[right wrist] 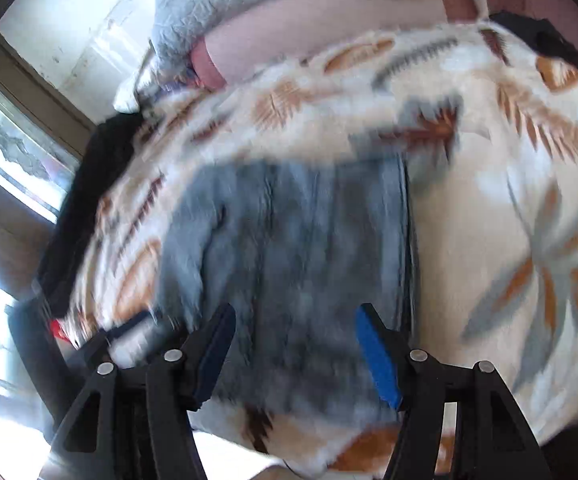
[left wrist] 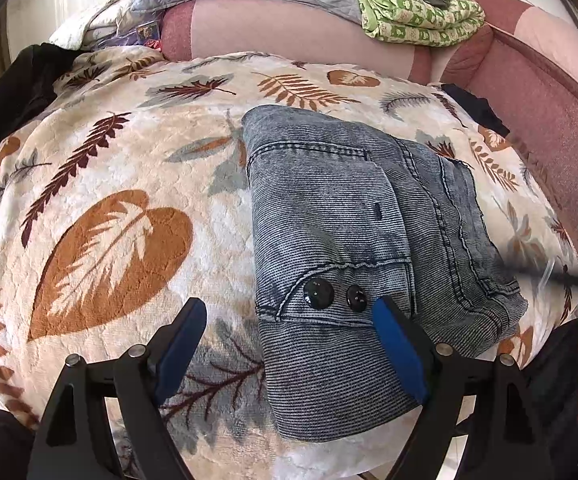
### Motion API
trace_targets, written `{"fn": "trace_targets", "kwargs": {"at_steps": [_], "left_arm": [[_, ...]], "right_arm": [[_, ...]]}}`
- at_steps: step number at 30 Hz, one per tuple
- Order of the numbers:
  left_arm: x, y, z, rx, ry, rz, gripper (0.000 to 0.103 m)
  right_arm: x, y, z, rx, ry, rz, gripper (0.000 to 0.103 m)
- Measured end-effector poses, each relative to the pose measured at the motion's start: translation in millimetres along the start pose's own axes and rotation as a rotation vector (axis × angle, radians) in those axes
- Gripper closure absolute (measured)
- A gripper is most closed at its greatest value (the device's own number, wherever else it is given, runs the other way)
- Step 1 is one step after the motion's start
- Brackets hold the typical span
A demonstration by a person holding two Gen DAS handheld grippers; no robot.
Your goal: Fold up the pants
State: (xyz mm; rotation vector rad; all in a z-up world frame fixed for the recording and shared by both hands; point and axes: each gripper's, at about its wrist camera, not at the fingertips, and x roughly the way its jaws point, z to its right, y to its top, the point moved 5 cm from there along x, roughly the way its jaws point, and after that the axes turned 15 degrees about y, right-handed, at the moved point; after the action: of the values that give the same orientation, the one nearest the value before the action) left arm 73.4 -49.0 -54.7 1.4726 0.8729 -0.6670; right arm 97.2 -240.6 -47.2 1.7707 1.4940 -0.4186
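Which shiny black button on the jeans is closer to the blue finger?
The smaller right-hand button, beside the left gripper's blue fingertip; the bigger button sits farther left.

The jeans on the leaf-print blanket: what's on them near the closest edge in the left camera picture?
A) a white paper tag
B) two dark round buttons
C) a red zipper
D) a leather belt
B: two dark round buttons sit side by side on the folded jeans, just ahead of the open left gripper.
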Motion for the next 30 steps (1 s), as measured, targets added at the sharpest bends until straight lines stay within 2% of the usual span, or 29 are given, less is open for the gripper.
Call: {"fn": "trace_targets", "kwargs": {"at_steps": [2, 4, 7, 9, 10, 12, 14, 17, 19, 21, 23, 26, 27, 30], "left_arm": [[1.1, -0.6, 0.5, -0.002, 0.001, -0.003, 0.015], [0.2, -0.1, -0.1, -0.001, 0.006, -0.002, 0.015], [-0.6, 0.5, -1.0, -0.001, 0.004, -0.007, 0.015], [-0.6, 0.0, -2.1, -0.008, -0.003, -0.01, 0.015], [-0.1, -0.5, -1.8, -0.012, -0.011, -0.018, 0.015], [-2.9, 0.3, -4.1, -0.024, -0.02, -0.019, 0.015], [-8.9, 4.3, -9.0, -0.04, -0.055, -0.014, 0.015], [-15.9, 18.0, -25.5, -0.127, -0.138, -0.003, 0.015], [-9.6, 29.1, -40.6, -0.203, -0.188, -0.033, 0.015], [4.7, 35.7, -48.6, -0.234, -0.228, -0.083, 0.015], [20.6, 38.2, -50.5, -0.237, -0.246, -0.142, 0.015], [39.6, 38.9, -43.2, -0.244, -0.321, -0.218, 0.015], [44.1, 39.8, -39.6, -0.239, -0.326, -0.233, 0.015], [48.2, 45.5, -28.9, -0.21, -0.35, -0.226, 0.015]], "right_arm": [[1.5, -7.1, -0.5, -0.062, -0.005, 0.024, 0.037], [-5.5, -3.5, -9.1, -0.055, -0.036, 0.024, 0.037], [-17.2, -3.3, -24.6, -0.074, 0.02, 0.064, 0.037], [-2.9, -12.1, -11.7, -0.053, -0.018, 0.015, 0.035], [6.6, -15.8, -3.2, -0.048, 0.005, -0.001, 0.034], [-0.8, -11.4, -6.2, -0.05, 0.024, 0.011, 0.035], [-17.6, -2.2, -10.9, -0.031, 0.071, 0.035, 0.035], [-36.8, 14.1, 1.3, 0.002, 0.1, 0.074, 0.035], [-38.6, 31.6, 25.8, 0.062, 0.08, 0.088, 0.035], [-32.0, 43.1, 51.1, 0.138, 0.108, 0.077, 0.035], [-23.2, 50.8, 70.3, 0.204, 0.148, 0.056, 0.035], [-7.5, 55.6, 78.0, 0.238, 0.186, -0.001, 0.035], [-4.3, 55.4, 82.6, 0.247, 0.163, -0.012, 0.035], [1.2, 57.5, 81.2, 0.249, 0.178, -0.004, 0.035]]}}
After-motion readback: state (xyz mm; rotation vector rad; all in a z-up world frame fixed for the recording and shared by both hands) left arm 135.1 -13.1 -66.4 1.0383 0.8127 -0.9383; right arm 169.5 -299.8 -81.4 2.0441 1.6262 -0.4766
